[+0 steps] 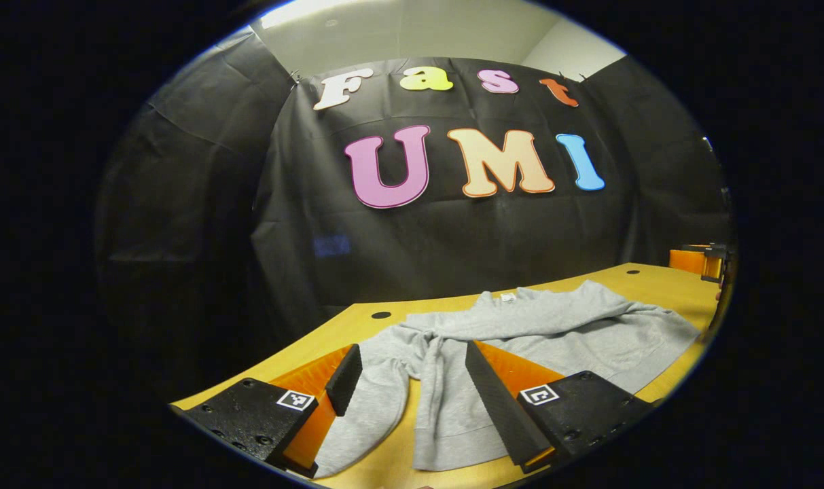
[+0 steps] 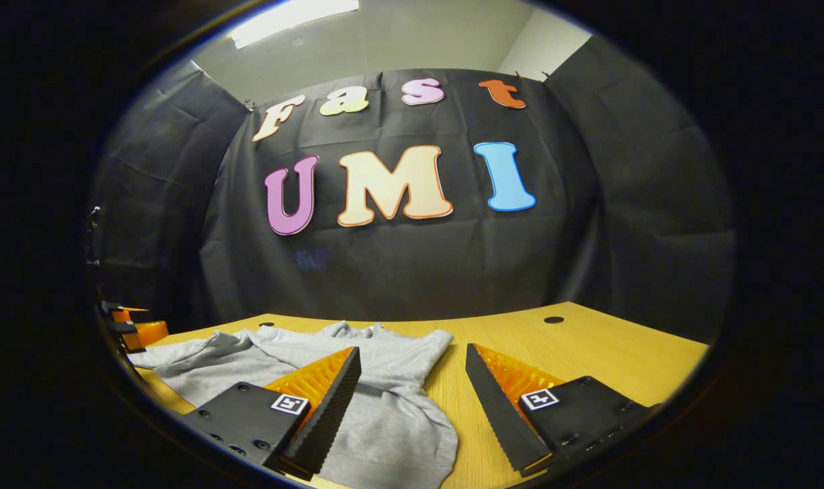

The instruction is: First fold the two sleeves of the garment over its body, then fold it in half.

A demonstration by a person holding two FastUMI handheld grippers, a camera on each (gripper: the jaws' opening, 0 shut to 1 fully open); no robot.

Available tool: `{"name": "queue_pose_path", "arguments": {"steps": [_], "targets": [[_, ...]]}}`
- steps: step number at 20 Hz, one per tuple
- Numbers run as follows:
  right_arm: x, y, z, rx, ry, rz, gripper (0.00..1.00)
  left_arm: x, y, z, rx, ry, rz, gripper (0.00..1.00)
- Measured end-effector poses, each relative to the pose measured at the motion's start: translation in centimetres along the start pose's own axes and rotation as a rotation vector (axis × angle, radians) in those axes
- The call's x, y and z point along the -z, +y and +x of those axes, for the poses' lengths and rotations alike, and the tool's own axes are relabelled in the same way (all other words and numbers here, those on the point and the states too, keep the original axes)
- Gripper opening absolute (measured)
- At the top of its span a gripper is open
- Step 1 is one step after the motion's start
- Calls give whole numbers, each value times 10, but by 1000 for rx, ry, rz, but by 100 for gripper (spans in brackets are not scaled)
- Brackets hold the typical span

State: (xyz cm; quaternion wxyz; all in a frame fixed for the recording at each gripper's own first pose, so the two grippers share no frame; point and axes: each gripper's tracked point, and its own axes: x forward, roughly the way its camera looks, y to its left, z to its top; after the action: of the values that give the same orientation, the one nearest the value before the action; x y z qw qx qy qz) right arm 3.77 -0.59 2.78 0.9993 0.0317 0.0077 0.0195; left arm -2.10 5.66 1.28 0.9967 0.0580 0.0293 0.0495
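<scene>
A yellow wooden counter (image 1: pixel 663 285) carries the grey long-sleeved sweatshirt (image 1: pixel 554 326), lying flat with neither sleeve yet folded over its body. The left gripper (image 1: pixel 412 370) hovers over the near sleeve (image 1: pixel 378 380) and the right gripper (image 2: pixel 412 373) over the other, fingers wide and empty. Each should probably pinch near a cuff, lifting cleanly and laying it straight across the chest.

A staged recording booth in a lab-like room is shown, rather than a home. The space is enclosed by creased black cloth walls (image 2: pixel 398 272) hung from clips at their top edge. A plain white ceiling with a fluorescent strip light (image 2: pixel 293 17) is seen above the cloth. A bare light-wood tabletop with round black cable holes (image 1: pixel 656 282) is set against the cloth.
</scene>
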Motion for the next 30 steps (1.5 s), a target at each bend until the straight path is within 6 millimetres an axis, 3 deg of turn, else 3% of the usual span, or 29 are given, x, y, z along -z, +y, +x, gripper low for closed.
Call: {"name": "queue_pose_path", "arguments": {"steps": [5, 9, 16, 17, 19, 24, 26, 27, 28, 30], "targets": [[7, -12, -5, 7, -1, -30, 97, 23, 55, -23, -62, 145, 33, 94], [9, -12, -6, -1, -5, -56, 97, 49, 80, -40, -73, 257, 53, 94], [14, -18, -11, 8, -2, -43, 97, 113, 99, -51, -43, 498, 62, 95], [12, -20, -9, 13, -7, -50, 94, 116, 100, -52, -39, 517, 71, 95], [13, -17, -9, 12, -6, -60, 97, 124, 102, -55, -20, 565, 82, 94], [11, -18, -10, 6, -4, -68, 97, 125, 96, -55, 42, 591, 94, 94], [11, -17, -10, 7, -4, -69, 97, 121, 91, -53, 60, 599, 85, 86], [12, -17, -10, 8, -4, -69, 97, 124, 88, -53, 70, 609, 75, 77], [12, -17, -9, 9, -5, -69, 97, 124, 86, -53, 81, 615, 61, 78], [11, -17, -10, 11, -5, -70, 97, 126, 83, -51, 92, 623, 42, 66]]}}
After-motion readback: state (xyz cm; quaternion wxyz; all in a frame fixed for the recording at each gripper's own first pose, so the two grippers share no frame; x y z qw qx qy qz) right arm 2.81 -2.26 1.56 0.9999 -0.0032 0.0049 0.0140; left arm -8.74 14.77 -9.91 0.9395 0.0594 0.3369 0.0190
